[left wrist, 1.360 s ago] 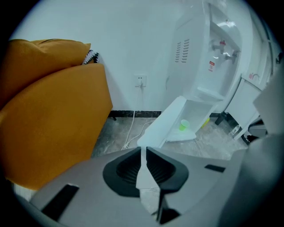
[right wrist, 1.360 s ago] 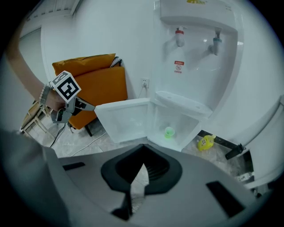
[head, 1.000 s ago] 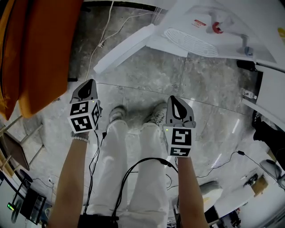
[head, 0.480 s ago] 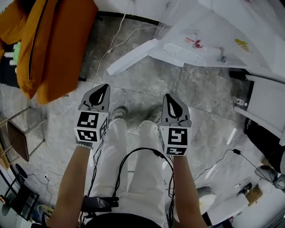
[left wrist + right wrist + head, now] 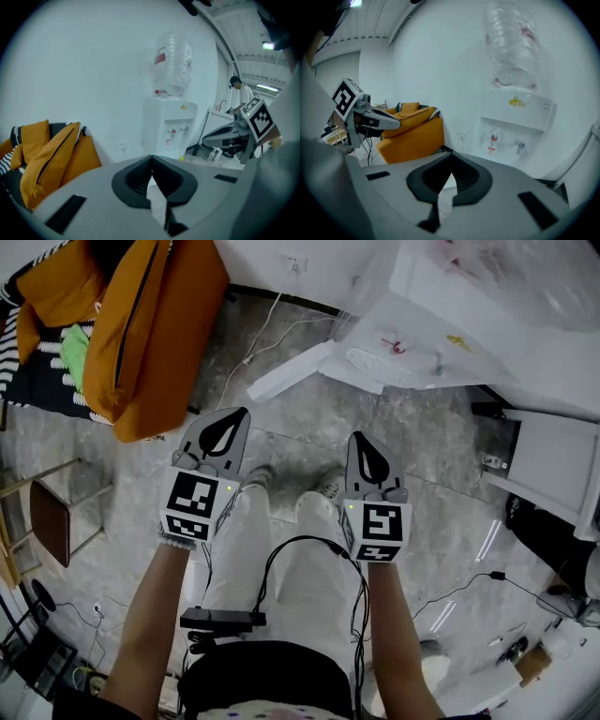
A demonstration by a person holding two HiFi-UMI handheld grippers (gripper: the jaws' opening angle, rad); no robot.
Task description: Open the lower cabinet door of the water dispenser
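Observation:
The white water dispenser stands at the top right of the head view, with a clear bottle on top and a red tap and a blue tap on its front. A white panel juts out from its base to the left; it looks like the lower door swung open. My left gripper and right gripper hang side by side above my legs, well short of the dispenser. Both are shut with nothing between the jaws. The gripper bodies hide the cabinet in both gripper views.
An orange sofa with cushions stands at the left by the wall. A wall socket feeds a cable across the grey floor. A brown stool is at far left, white furniture at right. A person stands in the background.
Both grippers have risen together, still shut and empty. The head view has pulled up and back, so the dispenser and the white panel look smaller and more of the sofa shows.

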